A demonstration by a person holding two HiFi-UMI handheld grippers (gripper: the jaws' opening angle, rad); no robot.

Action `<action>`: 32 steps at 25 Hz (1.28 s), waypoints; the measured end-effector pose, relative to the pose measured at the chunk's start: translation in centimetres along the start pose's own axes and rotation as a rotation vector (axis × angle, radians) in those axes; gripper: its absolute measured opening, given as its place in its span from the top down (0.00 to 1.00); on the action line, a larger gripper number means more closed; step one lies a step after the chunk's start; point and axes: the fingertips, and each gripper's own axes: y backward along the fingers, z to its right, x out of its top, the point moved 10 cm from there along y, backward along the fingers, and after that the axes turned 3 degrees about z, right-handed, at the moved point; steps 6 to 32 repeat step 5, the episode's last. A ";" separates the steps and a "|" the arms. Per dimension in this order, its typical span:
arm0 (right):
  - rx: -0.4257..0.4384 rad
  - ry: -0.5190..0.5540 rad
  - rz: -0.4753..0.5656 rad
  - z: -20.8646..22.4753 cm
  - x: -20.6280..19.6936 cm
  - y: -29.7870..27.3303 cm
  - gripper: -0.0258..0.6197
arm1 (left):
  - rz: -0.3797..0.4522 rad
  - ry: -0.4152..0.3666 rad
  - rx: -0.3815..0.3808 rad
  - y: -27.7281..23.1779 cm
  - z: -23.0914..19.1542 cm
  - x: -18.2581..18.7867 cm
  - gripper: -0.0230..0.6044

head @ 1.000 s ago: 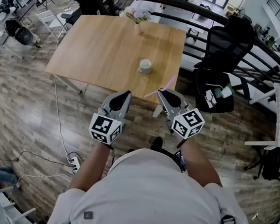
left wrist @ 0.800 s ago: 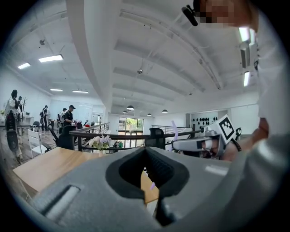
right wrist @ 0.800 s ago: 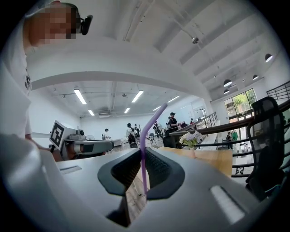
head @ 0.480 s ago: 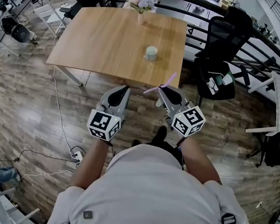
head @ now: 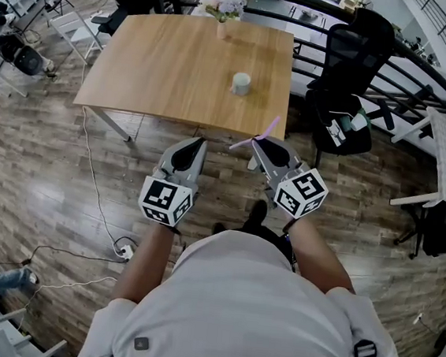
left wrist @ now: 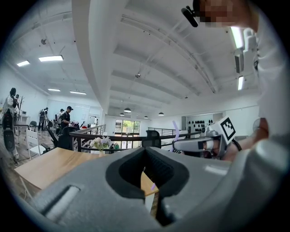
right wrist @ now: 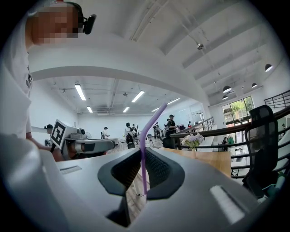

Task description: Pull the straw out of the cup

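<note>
Nothing of the pull looks left — the thin lilac plastic straw (head: 253, 137) sits pinched in the right gripper (head: 258, 146), well apart from the white ceramic cup (head: 240, 83) on the pale wooden table (head: 164, 64) — while the left gripper (head: 197, 143) is closed on nothing.

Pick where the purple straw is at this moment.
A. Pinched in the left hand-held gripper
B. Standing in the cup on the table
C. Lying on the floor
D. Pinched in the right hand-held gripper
D: the right gripper view shows the straw pinched between the jaws of the right hand-held gripper, while in the head view the cup stands apart from it on the table.
</note>
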 end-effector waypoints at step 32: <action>0.002 0.001 0.002 -1.0 0.3 -0.3 0.90 | 0.005 0.001 -0.004 0.6 -0.5 0.1 0.96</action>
